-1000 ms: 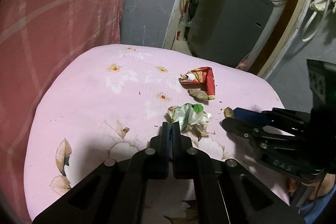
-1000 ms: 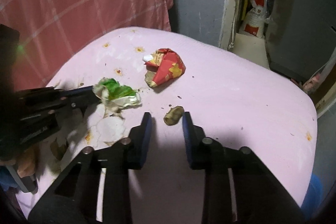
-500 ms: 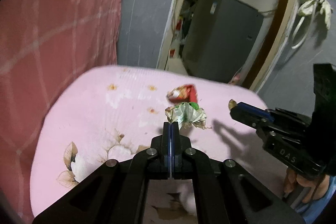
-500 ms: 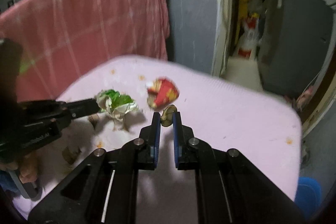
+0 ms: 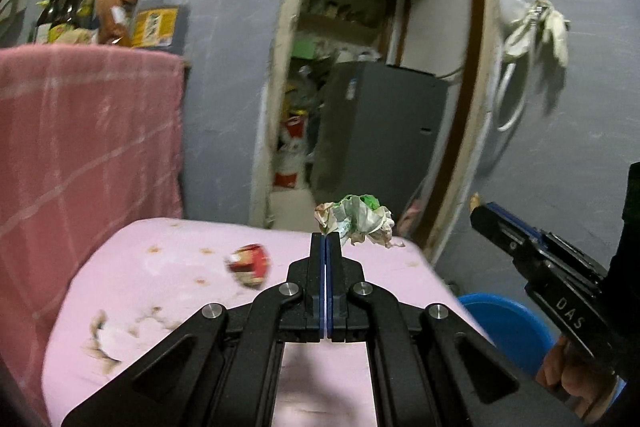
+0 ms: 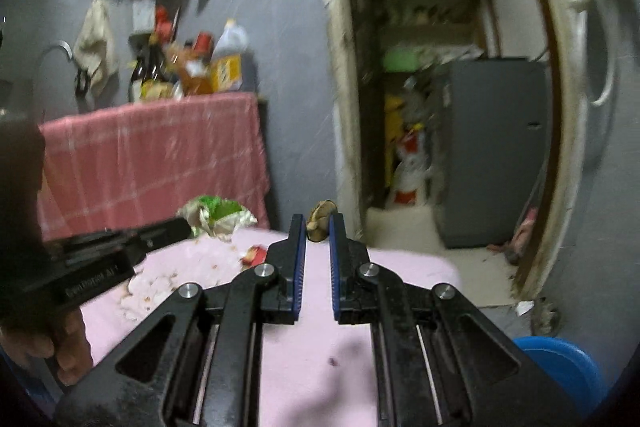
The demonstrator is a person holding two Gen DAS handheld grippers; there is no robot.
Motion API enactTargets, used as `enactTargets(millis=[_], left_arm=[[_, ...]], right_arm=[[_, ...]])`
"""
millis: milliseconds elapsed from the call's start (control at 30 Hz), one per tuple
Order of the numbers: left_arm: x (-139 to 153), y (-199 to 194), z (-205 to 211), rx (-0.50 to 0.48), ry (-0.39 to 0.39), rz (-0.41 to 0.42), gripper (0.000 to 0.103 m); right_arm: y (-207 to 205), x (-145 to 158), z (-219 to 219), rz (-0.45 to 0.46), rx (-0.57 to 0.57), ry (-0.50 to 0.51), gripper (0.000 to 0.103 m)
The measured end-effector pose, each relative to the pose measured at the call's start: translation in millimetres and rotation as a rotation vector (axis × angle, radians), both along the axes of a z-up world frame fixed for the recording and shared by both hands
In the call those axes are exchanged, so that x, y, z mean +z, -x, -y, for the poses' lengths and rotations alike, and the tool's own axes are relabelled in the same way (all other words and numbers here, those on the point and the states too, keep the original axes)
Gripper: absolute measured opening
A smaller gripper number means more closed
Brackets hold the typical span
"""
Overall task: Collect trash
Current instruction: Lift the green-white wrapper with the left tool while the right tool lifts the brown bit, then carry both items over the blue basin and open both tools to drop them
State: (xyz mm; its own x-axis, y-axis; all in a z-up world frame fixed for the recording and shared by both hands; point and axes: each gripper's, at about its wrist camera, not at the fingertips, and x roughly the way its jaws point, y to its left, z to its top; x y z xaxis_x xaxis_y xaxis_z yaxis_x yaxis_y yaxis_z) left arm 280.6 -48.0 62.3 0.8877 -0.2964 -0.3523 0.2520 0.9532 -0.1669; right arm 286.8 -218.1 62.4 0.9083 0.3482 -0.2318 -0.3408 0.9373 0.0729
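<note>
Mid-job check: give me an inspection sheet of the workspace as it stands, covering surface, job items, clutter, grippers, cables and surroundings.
Surface: pink table cover, stained, with crumbs.
Job's things: crumpled green-and-white wrapper held off the table by the left gripper; small brown scrap between the right gripper fingertips; red wrapper lying on the cover.
Clutter: bottles and a jug on the counter behind the pink cloth.
Grippers: left shut on the wrapper's edge; right shut on the scrap.
Cables: white cord hanging on the wall by the doorway.
Surroundings: blue bin beside the table; grey appliance through the doorway.
</note>
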Motion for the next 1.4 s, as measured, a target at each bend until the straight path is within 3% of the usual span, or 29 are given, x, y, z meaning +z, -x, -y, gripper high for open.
enactTargets(millis=[367,633,833,1067,1167,1400], left_arm=[[20,25,71,-0.118,0.02,0.031,0.0],[12,26,125,-0.214,-0.006,-0.013,0.0],[-2,10,160,-0.278,-0.005,-0.123,0.0],[-33,-16,193,-0.323,-0.075,-0.308,0.0],[-46,-27,198,-0.331,-0.053,-0.378,0.0],[-63,-37,194,-0.345,-0.05,-0.447,0.0]], right_arm=[[38,7,73,0.05,-0.17,-0.059,0.011],[43,-5,124,-0.022,-0.297,-0.108,0.011],[35,-22,151,-0.129,-0.369,-0.144,0.011],[14,-46,168,-0.285,-0.409,-0.166,0.011],[7,-56,174,-0.336,-0.413,-0.179,0.011],[0,-65,181,-0.395,-0.423,-0.194,0.012]])
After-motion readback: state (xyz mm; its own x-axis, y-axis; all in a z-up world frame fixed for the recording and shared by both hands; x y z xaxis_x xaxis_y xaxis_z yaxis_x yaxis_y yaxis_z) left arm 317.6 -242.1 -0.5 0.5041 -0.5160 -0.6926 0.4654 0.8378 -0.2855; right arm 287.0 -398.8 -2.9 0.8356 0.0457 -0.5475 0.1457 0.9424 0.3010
